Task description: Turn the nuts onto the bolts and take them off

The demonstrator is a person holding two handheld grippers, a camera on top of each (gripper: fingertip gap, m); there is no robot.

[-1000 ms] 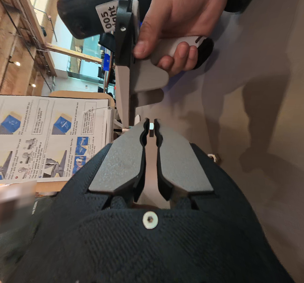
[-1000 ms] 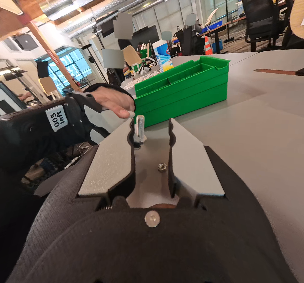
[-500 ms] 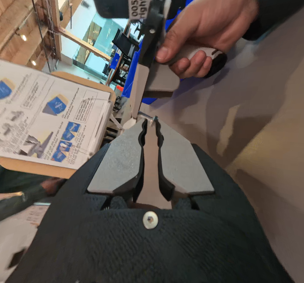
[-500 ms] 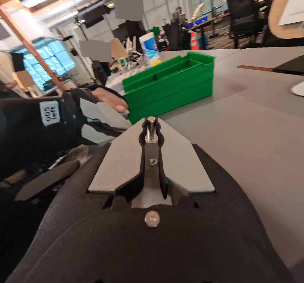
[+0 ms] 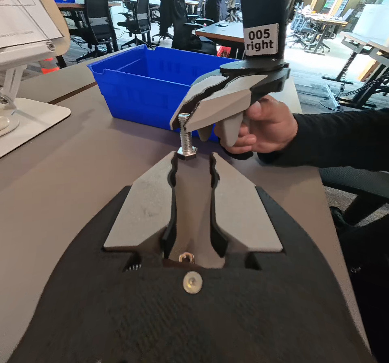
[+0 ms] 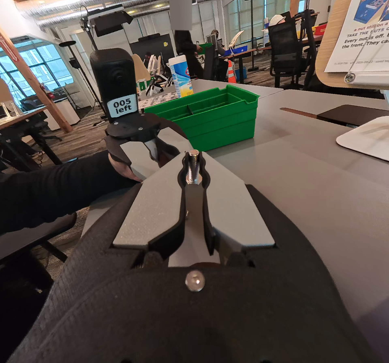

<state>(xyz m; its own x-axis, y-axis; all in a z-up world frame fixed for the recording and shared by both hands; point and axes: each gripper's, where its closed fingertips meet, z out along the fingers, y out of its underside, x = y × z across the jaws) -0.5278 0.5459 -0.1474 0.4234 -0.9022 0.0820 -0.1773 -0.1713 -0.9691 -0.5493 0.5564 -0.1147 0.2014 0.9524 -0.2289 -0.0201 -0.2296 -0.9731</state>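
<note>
Open-plan office, grey table (image 5: pixel 63 173). From the left: white stand base (image 5: pixel 31 117), blue bin (image 5: pixel 143 91), then the bolt (image 5: pixel 185 133), then the right gripper (image 5: pixel 182 119) held in a hand (image 5: pixel 267 131).

The bolt stands upright, long axis vertical, hex head (image 5: pixel 187 154) down on the table. The right gripper's jaws are clamped on its threaded upper shank; in the right wrist view the bolt (image 6: pixel 193 167) sits between them, tip pointing away from that camera.

The left gripper (image 5: pixel 192 159) has its jaws spread, holding nothing, head just off its left fingertip (image 5: pixel 172 159). A loose nut (image 5: pixel 186 257) lies on the table below the left gripper.

Step, as I judge it: nut off, bolt steadied. Next move likely needs the left gripper to pick up the nut and align it with the threaded end.
</note>
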